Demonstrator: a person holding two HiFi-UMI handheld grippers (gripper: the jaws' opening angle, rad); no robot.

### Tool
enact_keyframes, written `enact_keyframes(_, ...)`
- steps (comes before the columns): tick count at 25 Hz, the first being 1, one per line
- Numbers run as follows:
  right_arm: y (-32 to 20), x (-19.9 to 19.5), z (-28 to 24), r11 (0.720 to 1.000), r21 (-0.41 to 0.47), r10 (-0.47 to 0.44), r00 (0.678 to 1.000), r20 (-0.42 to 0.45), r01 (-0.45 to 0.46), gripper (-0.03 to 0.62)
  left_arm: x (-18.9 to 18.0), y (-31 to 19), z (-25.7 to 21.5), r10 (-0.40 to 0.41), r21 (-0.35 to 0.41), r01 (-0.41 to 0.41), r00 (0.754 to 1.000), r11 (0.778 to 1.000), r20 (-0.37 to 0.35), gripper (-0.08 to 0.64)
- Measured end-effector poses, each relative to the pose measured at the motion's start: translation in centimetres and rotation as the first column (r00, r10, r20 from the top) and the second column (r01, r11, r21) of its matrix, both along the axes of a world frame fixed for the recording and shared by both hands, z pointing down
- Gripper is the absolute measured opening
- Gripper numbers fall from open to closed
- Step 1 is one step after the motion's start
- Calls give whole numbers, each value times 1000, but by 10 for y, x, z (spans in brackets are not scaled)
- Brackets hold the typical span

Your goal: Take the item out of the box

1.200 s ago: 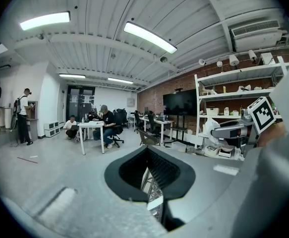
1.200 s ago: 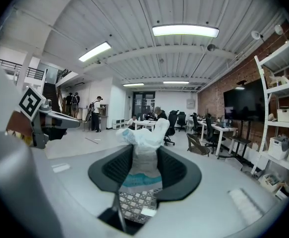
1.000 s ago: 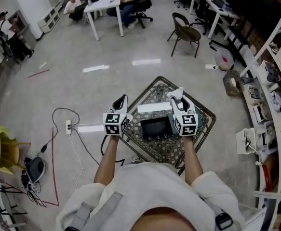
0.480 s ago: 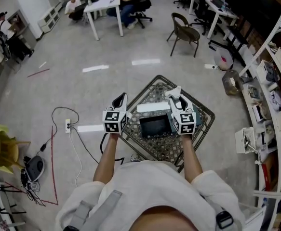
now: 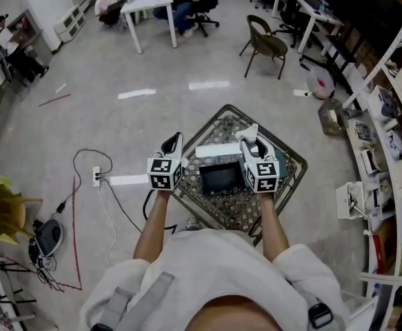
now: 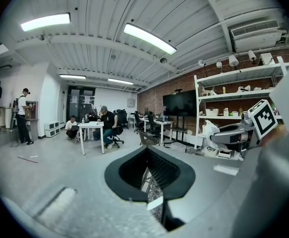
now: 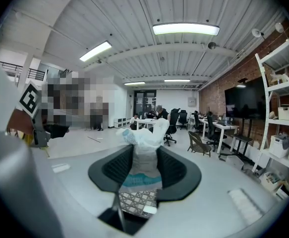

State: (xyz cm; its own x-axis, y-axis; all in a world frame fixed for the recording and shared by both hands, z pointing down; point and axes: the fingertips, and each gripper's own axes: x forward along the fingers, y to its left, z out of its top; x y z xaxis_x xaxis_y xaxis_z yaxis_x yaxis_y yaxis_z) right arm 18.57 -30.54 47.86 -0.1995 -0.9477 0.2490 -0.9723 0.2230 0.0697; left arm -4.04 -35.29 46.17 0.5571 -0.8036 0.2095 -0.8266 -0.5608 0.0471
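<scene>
Slightly farther forward, right hand-held gripper (image 5: 252, 141) clamped on white packet (image 7: 144, 155), beside box (image 5: 220, 177).

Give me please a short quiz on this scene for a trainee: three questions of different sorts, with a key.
1. True or false: the right tool grips a white and teal packet.
2. Which tool holds nothing? A) left B) right
3. Fill in: the black box sits on a small ____.
Key: 1 true. 2 A, the left tool. 3 table.
</scene>
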Motion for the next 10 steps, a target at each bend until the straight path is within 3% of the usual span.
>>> enact_keyframes(10, -1, -5, -1, 1000, 1, -13, 1000, -22, 13, 152, 2, -2, 1, 3, -1, -3, 1000, 1000, 1, 5)
